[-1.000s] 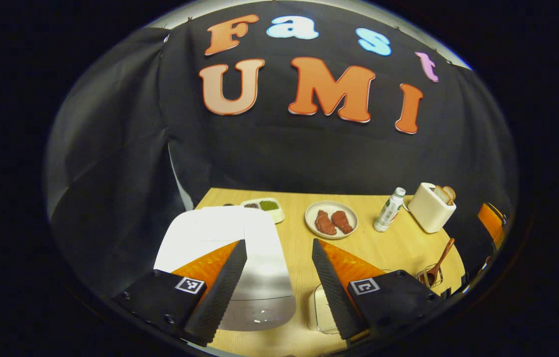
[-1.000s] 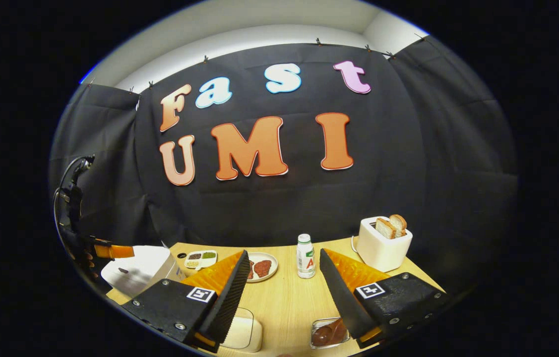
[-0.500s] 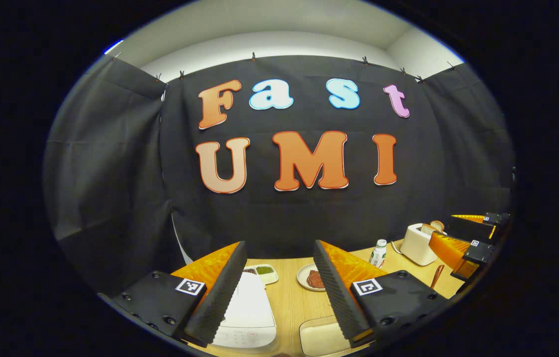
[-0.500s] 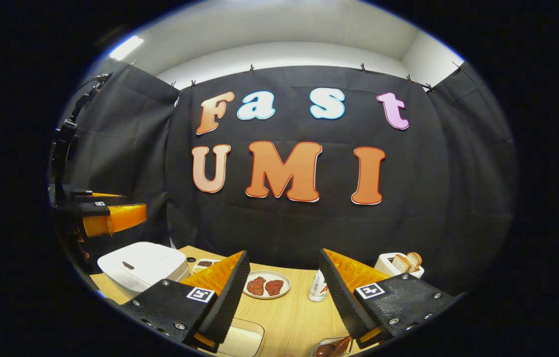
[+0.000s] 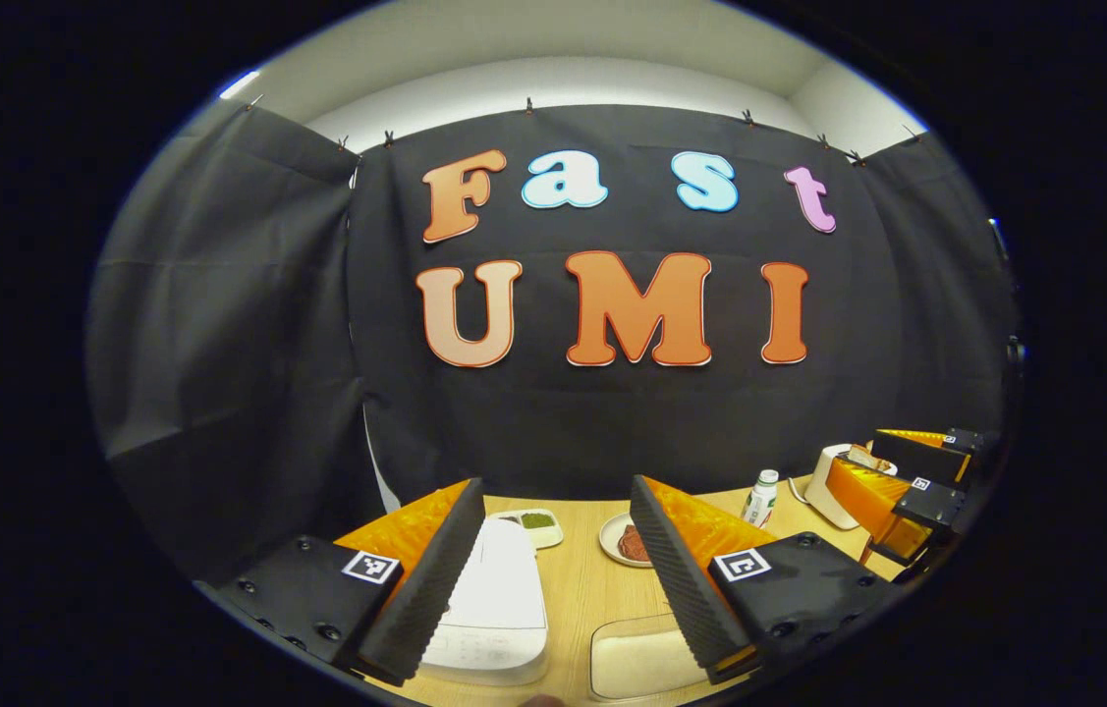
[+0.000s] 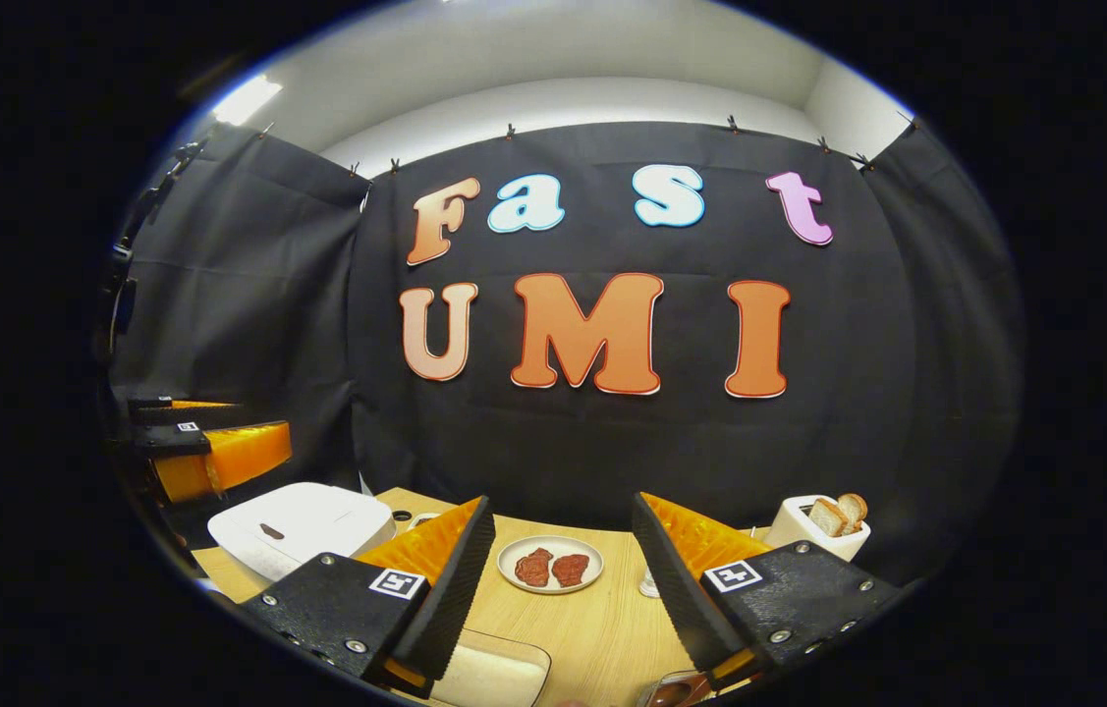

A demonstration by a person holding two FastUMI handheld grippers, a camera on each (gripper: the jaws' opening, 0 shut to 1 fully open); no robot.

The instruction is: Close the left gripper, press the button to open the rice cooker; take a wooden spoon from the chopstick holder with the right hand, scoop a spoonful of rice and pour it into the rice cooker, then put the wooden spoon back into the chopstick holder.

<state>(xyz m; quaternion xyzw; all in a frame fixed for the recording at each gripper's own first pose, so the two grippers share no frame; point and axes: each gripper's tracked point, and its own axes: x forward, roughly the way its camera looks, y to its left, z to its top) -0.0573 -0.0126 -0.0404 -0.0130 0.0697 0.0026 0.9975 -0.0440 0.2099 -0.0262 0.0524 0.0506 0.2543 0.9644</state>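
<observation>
Black cloth walls close off the back of a pale wooden table (image 5: 581, 589), above which both tools hang with nothing in them. Seen along its own fingers in the left gripper view, the left gripper (image 5: 553, 574) stands wide open and empty, so the very first step, closing it before the button press, looks not yet done. Just below and ahead of its left finger lies the white rice cooker (image 5: 494, 604), lid down, with its control panel at the near edge; which mark is the release button I cannot tell at this angle. A clear tub of rice (image 5: 636, 663) sits beside the cooker, under the right finger. By my judgement the next move calls for shutting the fingers together, then dropping the tip down onto the cooker's button. The right gripper (image 6: 561, 579) is likewise spread open and empty, hovering over the table with a plate of meat (image 6: 550, 564) between its fingers farther off. What seems to be the bowl of the wooden spoon (image 6: 673, 691) peeks in at the bottom edge, just under the right finger.
</observation>
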